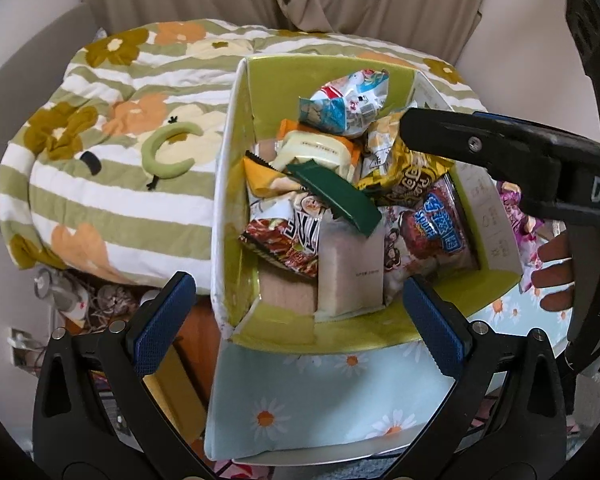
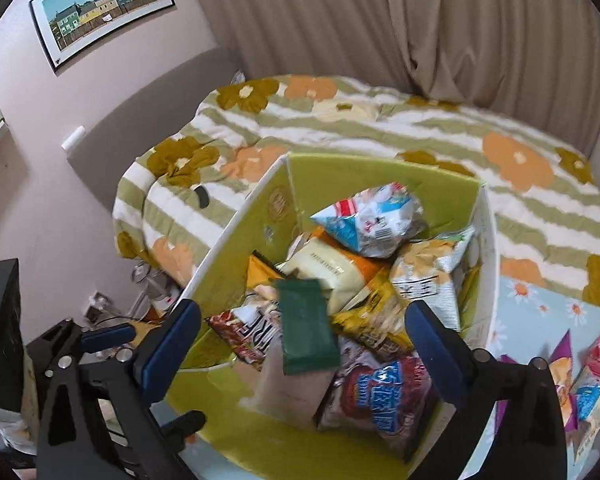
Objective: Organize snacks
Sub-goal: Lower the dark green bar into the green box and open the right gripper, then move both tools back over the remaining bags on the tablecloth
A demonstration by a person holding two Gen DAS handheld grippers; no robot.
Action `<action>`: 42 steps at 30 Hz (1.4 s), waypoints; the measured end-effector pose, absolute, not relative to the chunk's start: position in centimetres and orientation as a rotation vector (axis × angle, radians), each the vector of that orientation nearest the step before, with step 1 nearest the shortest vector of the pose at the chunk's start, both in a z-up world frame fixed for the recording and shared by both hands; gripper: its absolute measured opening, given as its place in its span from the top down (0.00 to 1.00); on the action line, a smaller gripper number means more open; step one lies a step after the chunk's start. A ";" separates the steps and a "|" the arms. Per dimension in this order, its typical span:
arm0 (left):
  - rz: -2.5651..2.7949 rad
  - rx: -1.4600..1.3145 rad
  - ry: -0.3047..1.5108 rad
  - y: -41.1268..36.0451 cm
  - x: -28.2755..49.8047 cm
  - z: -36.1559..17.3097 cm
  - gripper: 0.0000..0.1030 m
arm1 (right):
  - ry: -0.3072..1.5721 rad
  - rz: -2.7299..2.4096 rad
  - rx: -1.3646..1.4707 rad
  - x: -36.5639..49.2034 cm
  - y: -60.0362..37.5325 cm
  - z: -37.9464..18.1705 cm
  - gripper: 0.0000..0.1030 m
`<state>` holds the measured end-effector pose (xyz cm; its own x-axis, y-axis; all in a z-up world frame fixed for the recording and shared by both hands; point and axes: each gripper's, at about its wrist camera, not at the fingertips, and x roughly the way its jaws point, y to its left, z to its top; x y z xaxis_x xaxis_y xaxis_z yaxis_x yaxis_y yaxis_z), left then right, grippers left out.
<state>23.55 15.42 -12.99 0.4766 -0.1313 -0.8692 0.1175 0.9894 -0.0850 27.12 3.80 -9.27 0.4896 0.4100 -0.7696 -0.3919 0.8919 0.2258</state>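
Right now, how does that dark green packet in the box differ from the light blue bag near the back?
The green packet is flat, slim and plain dark green; the blue bag is puffed and printed in blue, white and red. The green packet lies slanted across the middle of the pile; the blue bag sits at the far end, highest up. Both rest loose on top of other snacks inside the box, untouched by either set of jaws.

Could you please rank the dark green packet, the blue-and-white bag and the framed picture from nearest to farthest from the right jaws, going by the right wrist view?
1. Dark green packet, in the box, between the jaws.
2. Blue-and-white bag, at the box's far side.
3. Framed picture, on the wall, upper left.
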 end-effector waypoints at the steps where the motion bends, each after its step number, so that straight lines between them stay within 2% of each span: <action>1: -0.154 -0.015 1.064 15.4 23.5 -13.0 0.01 | 0.934 0.486 0.019 26.9 3.8 -9.3 0.01; 12: -0.163 -0.004 1.016 15.1 22.5 -10.8 0.01 | 0.924 0.421 -0.003 24.7 2.8 -8.0 0.01; 20: -0.172 0.001 0.955 11.5 20.7 -8.2 0.01 | 0.875 0.400 0.044 21.7 -1.8 -5.2 0.01; 30: -0.199 0.005 0.900 2.3 18.0 -5.9 0.01 | 0.847 0.305 0.038 17.4 -12.1 -3.0 0.01; 42: -0.201 0.010 0.915 -8.6 16.6 -6.4 0.01 | 0.851 0.269 0.105 14.8 -24.2 -3.5 0.01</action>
